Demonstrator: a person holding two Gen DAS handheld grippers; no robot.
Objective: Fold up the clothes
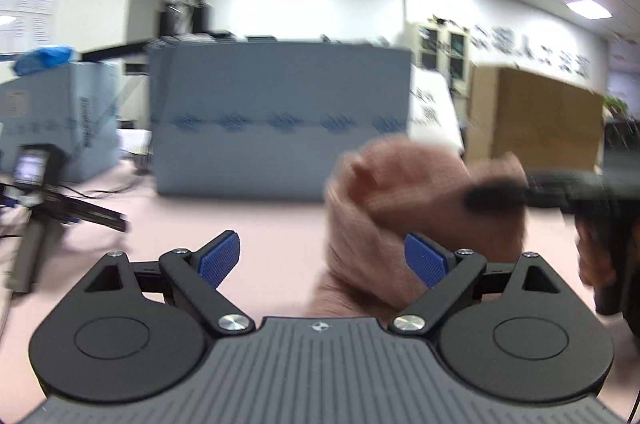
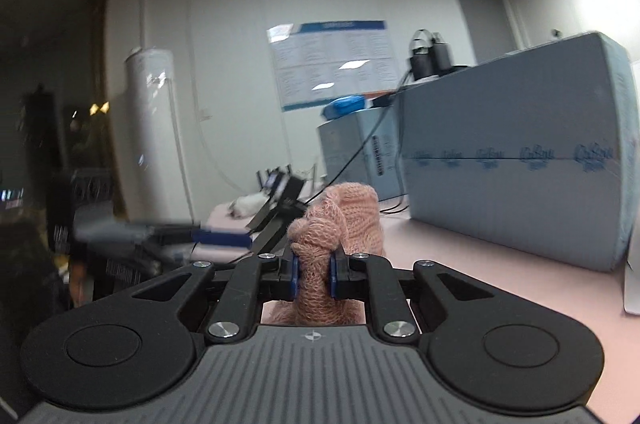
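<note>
A pink knit garment [image 2: 340, 220] is bunched up and lifted off the pink table [image 2: 480, 264]. In the right wrist view my right gripper [image 2: 315, 274] is shut on it, and the blue pads pinch a thick fold that sticks up past the fingertips. In the left wrist view the same garment [image 1: 400, 200] hangs blurred at centre right, with the right gripper [image 1: 480, 199] reaching in from the right edge. My left gripper [image 1: 323, 260] is open wide just in front of the cloth. Its right pad [image 1: 426, 260] is close to the hanging fabric, but nothing is pinched.
Large blue-grey boxes [image 1: 280, 116] stand along the far side of the table, with a brown cardboard box [image 1: 536, 116] to their right. A phone on a black stand [image 1: 32, 168] sits at the left, with cables near it. A person's dark sleeve [image 2: 24, 264] is at the left edge.
</note>
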